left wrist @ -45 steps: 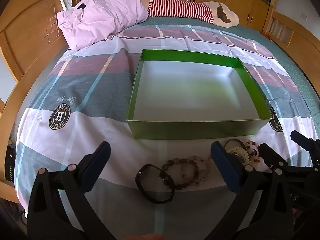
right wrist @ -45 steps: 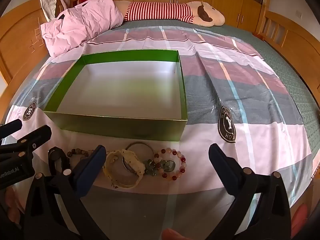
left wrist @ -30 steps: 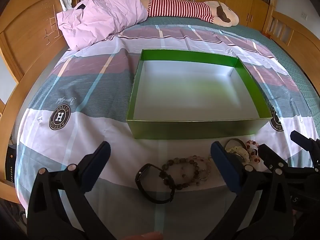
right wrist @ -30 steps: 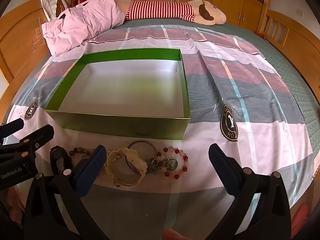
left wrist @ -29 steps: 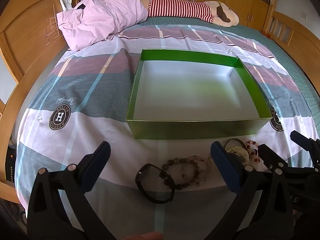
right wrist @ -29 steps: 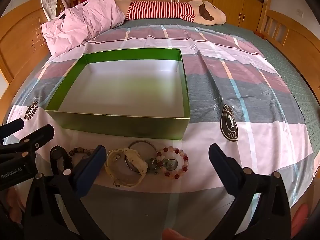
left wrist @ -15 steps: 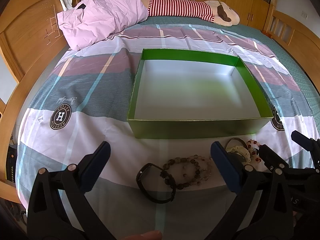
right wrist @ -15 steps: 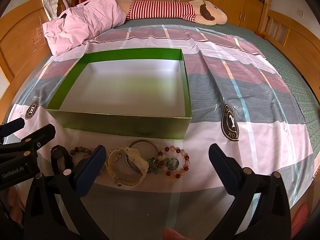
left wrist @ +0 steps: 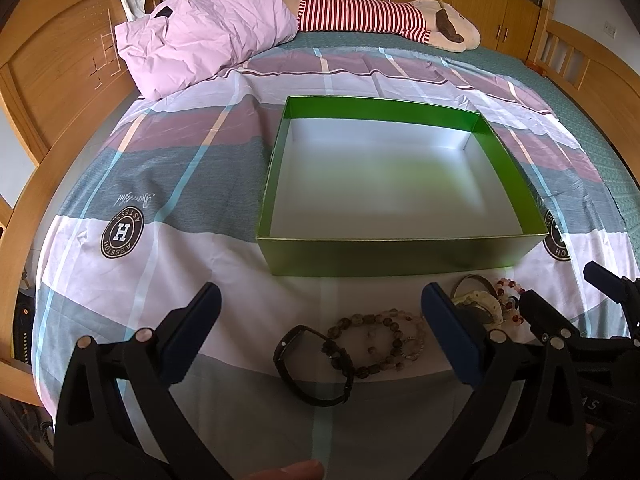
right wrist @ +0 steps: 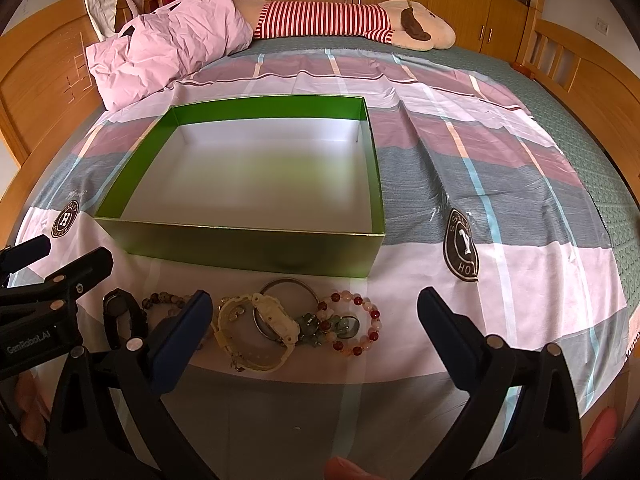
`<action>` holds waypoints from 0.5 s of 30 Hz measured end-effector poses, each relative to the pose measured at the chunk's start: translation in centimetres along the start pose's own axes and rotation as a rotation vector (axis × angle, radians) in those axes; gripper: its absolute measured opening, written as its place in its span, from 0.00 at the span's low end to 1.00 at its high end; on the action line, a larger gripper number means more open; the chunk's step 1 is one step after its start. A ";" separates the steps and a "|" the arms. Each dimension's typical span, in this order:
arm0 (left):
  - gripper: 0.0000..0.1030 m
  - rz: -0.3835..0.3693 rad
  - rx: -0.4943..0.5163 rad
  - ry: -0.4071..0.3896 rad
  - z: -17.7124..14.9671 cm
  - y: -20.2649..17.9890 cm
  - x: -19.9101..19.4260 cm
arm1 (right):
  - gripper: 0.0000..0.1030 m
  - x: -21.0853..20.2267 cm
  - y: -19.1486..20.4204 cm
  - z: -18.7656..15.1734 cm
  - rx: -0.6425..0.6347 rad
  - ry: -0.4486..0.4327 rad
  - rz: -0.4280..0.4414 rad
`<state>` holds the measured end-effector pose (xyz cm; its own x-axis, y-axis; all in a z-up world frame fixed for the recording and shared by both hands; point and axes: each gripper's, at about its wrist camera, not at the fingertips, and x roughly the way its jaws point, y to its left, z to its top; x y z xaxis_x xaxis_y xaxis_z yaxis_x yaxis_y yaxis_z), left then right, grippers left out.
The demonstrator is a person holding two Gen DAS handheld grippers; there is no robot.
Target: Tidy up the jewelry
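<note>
A bed with a wooden headboard (left wrist: 60,80) filled both views, covered by a plaid sheet (right wrist: 500,216) in pink, grey and white bands with round logo prints. At its far end lay a crumpled pink pillow (left wrist: 200,48) and, to its right, a plush toy in a red-and-white striped shirt (right wrist: 324,18). In the middle of the sheet sat a shallow green box (left wrist: 400,258) with a white inside and nothing in it. Its near wall stood between the jewelry and the box floor. The jewelry lay in a row on the sheet just near of that wall: from the left, a black watch (left wrist: 312,364), a dark stone bead bracelet (left wrist: 376,342), a cream watch (right wrist: 260,332), a metal bangle (right wrist: 286,306) partly under the cream watch, and a red-and-pink bead bracelet (right wrist: 354,326). The left gripper (left wrist: 320,328) hung spread wide above the black watch and dark beads, gripping nothing. The right gripper (right wrist: 312,326) hung equally wide above the cream watch, bangle and red beads, also empty.
</note>
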<state>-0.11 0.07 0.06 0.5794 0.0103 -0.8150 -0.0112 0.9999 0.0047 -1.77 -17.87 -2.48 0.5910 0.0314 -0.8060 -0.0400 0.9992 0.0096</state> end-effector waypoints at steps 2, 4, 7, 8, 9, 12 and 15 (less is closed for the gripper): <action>0.98 0.000 0.001 -0.001 0.0 0.1 -0.1 | 0.99 0.0 0.0 0.0 0.000 0.000 0.000; 0.98 0.001 0.001 0.000 -0.1 0.2 -0.1 | 0.99 0.0 0.0 0.0 0.000 0.000 0.001; 0.98 0.002 -0.002 0.002 -0.1 0.8 -0.1 | 0.99 0.0 0.0 0.0 0.000 0.000 0.001; 0.98 0.001 -0.002 0.001 -0.1 0.9 -0.1 | 0.99 0.0 0.0 0.0 0.000 0.000 0.001; 0.98 0.002 -0.001 0.002 -0.1 0.8 -0.1 | 0.99 0.0 0.0 0.0 0.000 0.001 0.001; 0.98 0.002 -0.002 0.002 -0.1 1.3 -0.2 | 0.99 0.0 0.0 0.0 0.000 0.001 0.001; 0.98 0.001 -0.001 0.002 -0.2 1.8 -0.3 | 0.99 0.1 0.0 -0.1 0.000 0.000 0.001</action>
<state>-0.49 1.86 0.23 0.5773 0.0116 -0.8164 -0.0126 0.9999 0.0053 -1.78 -17.88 -2.57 0.5908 0.0324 -0.8062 -0.0403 0.9991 0.0106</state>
